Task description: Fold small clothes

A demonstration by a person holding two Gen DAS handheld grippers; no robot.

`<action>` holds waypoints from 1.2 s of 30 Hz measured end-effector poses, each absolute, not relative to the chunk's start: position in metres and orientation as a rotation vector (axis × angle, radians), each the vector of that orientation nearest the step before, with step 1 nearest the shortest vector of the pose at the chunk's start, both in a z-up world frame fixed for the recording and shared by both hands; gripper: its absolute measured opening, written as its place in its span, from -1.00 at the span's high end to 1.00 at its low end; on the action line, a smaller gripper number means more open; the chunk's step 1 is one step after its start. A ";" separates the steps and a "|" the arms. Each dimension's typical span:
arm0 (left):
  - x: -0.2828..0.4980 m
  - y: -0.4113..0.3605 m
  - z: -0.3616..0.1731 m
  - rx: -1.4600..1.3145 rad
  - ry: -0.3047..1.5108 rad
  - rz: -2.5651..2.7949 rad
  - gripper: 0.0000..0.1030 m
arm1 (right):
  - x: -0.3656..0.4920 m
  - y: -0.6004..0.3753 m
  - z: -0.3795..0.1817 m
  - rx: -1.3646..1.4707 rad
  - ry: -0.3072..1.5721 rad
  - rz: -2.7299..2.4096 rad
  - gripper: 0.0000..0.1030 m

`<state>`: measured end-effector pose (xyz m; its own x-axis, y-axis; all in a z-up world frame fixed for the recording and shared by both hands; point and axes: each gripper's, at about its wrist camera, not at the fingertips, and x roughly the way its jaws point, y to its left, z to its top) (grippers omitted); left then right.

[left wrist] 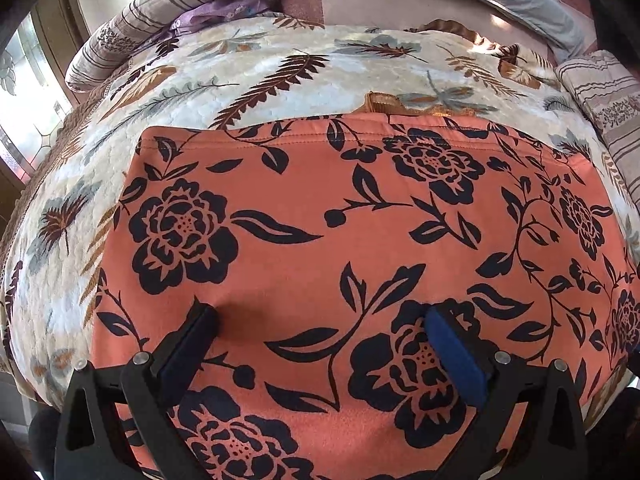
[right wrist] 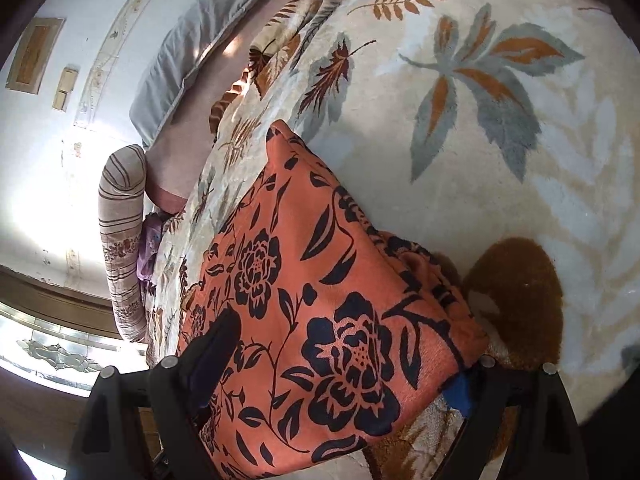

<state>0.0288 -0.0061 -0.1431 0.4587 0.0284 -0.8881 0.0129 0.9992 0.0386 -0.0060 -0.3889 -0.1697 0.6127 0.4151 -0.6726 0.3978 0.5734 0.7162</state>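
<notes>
Covering right hand-held gripper (right wrist: pixel 344 360) pad, orange garment (right wrist: pixel 320 300), edges cropped

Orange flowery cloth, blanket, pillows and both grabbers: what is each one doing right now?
Orange flowery cloth: lying flat on the blanket, far hem straight.
Leaf blanket: spread over the bed, under the cloth.
Striped pillow: lying at the blanket's far edge.
Left gripper: open, over the cloth.
Right gripper: open, one finger under the cloth's edge.

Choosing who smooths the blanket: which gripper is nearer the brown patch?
Right. The right gripper straddles the garment at its edge, right beside the brown patch. The left gripper is open over the garment's middle, with no patch near it.
</notes>
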 end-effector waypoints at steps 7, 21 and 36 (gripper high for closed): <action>0.028 -0.007 -0.143 0.039 1.098 0.008 -1.00 | -0.005 -0.390 -0.170 1.004 0.964 0.016 -0.76; 0.028 -0.005 -0.141 0.034 1.102 0.001 -1.00 | -0.007 -0.387 -0.168 0.976 0.957 0.014 -0.74; 0.022 -0.018 -0.142 0.085 1.094 -0.024 -1.00 | -0.016 -0.324 -0.095 0.264 0.903 -0.047 0.70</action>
